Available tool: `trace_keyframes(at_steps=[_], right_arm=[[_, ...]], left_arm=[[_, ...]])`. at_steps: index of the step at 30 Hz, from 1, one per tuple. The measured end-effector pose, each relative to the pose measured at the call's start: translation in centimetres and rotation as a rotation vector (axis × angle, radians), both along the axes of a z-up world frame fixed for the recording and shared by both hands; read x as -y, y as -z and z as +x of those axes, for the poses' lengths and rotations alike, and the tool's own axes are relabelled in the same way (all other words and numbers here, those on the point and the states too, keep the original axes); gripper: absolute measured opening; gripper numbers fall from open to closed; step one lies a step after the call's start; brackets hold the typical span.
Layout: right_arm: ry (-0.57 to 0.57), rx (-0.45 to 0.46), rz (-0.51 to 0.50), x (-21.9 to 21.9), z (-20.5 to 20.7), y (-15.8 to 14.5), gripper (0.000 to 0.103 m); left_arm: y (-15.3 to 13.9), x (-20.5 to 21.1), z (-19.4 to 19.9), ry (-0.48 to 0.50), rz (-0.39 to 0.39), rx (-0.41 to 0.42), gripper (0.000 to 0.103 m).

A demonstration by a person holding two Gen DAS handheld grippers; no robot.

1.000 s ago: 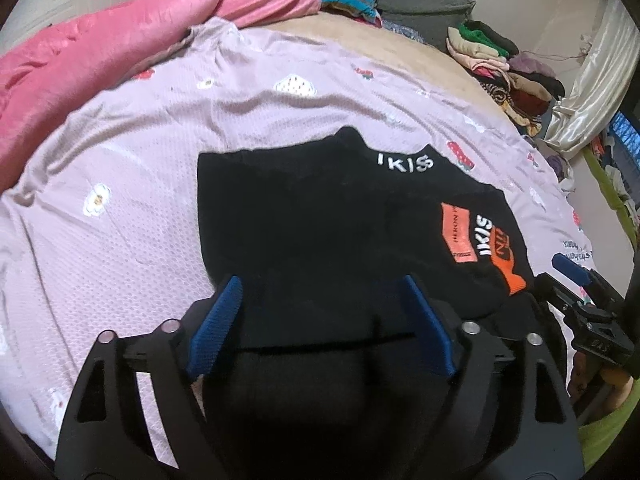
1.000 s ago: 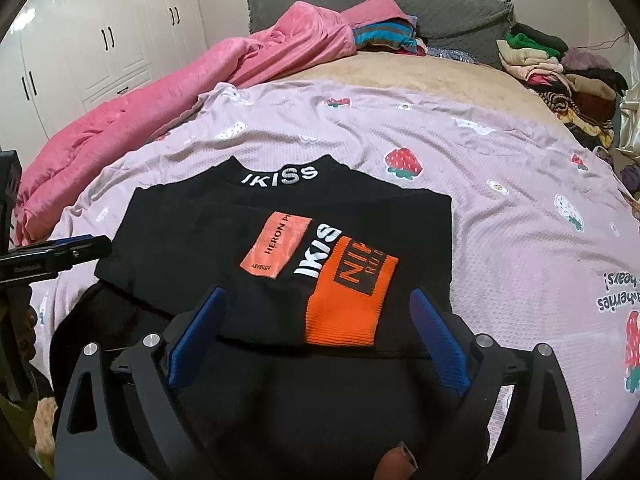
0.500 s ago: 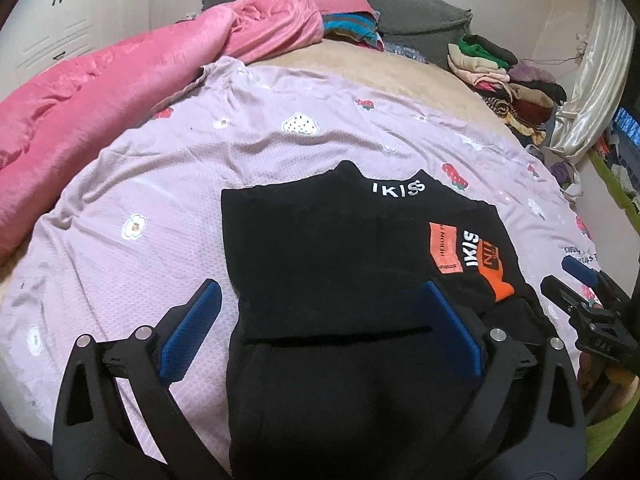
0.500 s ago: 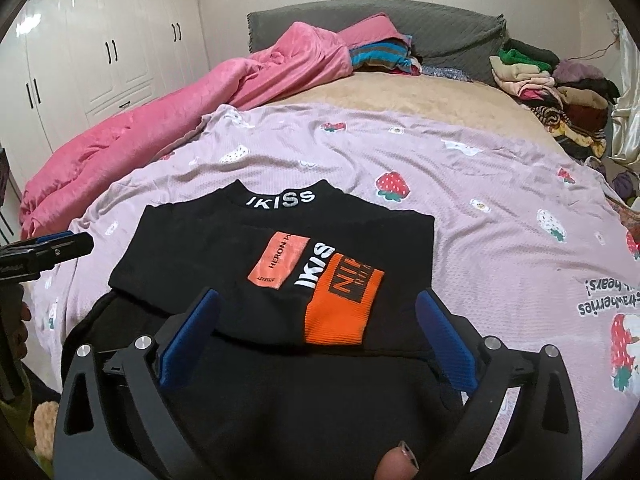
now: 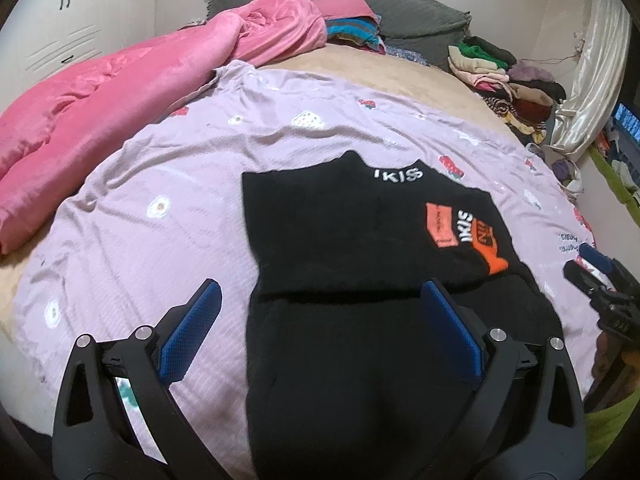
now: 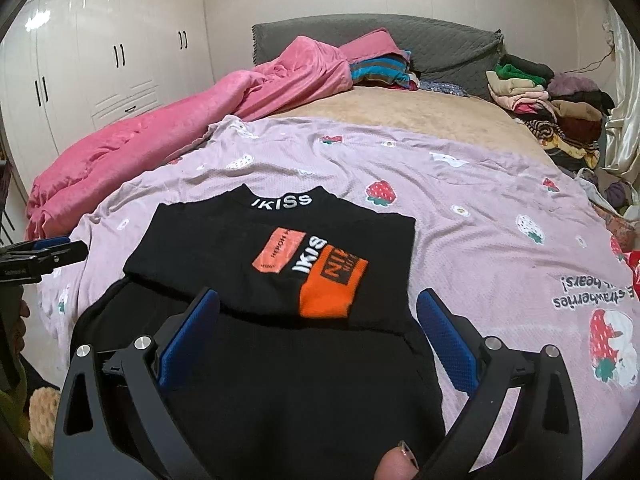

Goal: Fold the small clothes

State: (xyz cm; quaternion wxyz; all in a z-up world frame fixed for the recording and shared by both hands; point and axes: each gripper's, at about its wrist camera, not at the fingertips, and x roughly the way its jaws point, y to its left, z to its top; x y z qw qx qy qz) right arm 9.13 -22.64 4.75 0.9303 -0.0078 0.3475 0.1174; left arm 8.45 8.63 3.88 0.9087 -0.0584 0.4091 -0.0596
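I see the wide bed with its lilac strawberry-print knitted sheet (image 6: 460, 200) filling most of both views, and a crumpled pink plush blanket (image 6: 168, 136) lies at ten o'clock. On the sheet, at the middle of each view, lies the black knitted top with white collar lettering and orange patches (image 6: 280, 264); its upper part is already folded down over the lower body, so I judge one fold is done.

My left gripper (image 5: 320, 324) and my right gripper (image 6: 318, 328) have both just been opening, and now they stand fully released above the near black cloth, with nothing clamped between the blue pads.

I think the next move asks me to take the side edges at three and nine o'clock, or the near hem at six, and fold again evenly.
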Motion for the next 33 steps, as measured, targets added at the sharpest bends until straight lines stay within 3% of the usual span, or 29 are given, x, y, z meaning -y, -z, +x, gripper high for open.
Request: trace_keyframes(at_steps=[26, 31, 33], right_arm=[[0.006, -0.088, -0.037, 2.3, -6.1, 2.6, 0.098], [0.006, -0.119, -0.043, 2.7, -7.1, 3.5, 0.098], [0.006, -0.134, -0.045, 3.0, -7.5, 3.9, 0.098]], left_arm=[[5.1, -5.7, -9.1, -0.063, -0.057, -0.098, 0.093], [6.2, -5.7, -10.0, -0.043, -0.082, -0.122, 0.081], [6.7, -5.7, -10.3, -0.033, -0.093, -0.134, 0.068]])
